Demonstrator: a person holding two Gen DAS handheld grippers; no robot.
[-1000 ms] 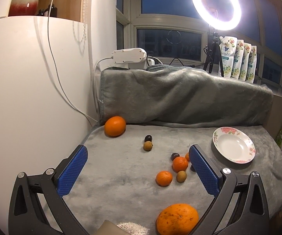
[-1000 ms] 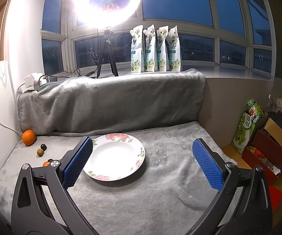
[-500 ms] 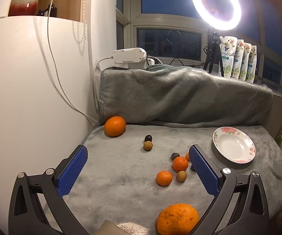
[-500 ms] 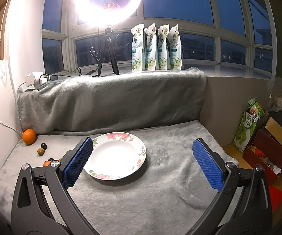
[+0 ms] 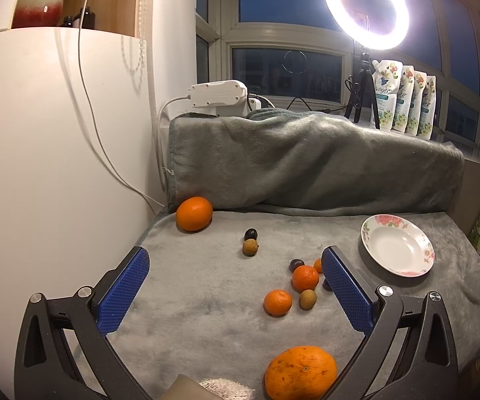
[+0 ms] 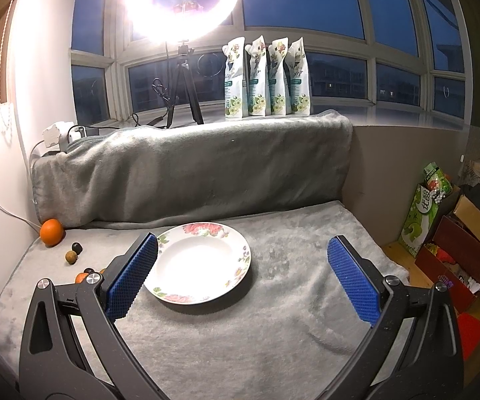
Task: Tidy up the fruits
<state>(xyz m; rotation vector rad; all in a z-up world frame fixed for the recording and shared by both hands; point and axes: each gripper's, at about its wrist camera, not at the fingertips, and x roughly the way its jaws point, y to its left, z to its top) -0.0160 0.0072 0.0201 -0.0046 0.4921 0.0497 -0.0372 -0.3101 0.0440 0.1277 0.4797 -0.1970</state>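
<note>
Two grippers, each with blue textured pads on black arms, hover over a surface draped in a grey fleece blanket (image 5: pixel 206 300); both stand spread wide with nothing between their pads. The left gripper (image 5: pixel 235 283) faces a scatter of fruit; a large orange (image 5: pixel 194 213) lies far ahead to its left, against the upright fold of the blanket; a dark plum (image 5: pixel 250 234) and a brown kiwi (image 5: pixel 249 247) touch each other ahead of the gap. Nearer its right pad sits a cluster: a second dark plum (image 5: pixel 296 264), a mandarin (image 5: pixel 305 278), another mandarin (image 5: pixel 277 302) and a second kiwi (image 5: pixel 307 299); one more small orange fruit peeks out just beside that pad, partly hidden. A big rough-skinned orange (image 5: pixel 300 372) lies closest to the camera, low between the gripper's arms. The floral-rimmed plate (image 5: pixel 416 271) rests beyond the right pad, well apart from the fruit, with nothing on it. The right gripper (image 6: pixel 241 268) looks at this same plate (image 6: pixel 240 278); the plate lies between its pads, nearer the left one, whose tip overlaps the rim in view. The fruit shows far to that gripper's left. A ring light (image 5: pixel 366 6) on a tripod and four pouches (image 6: pixel 266 80) stand on the windowsill behind.
</note>
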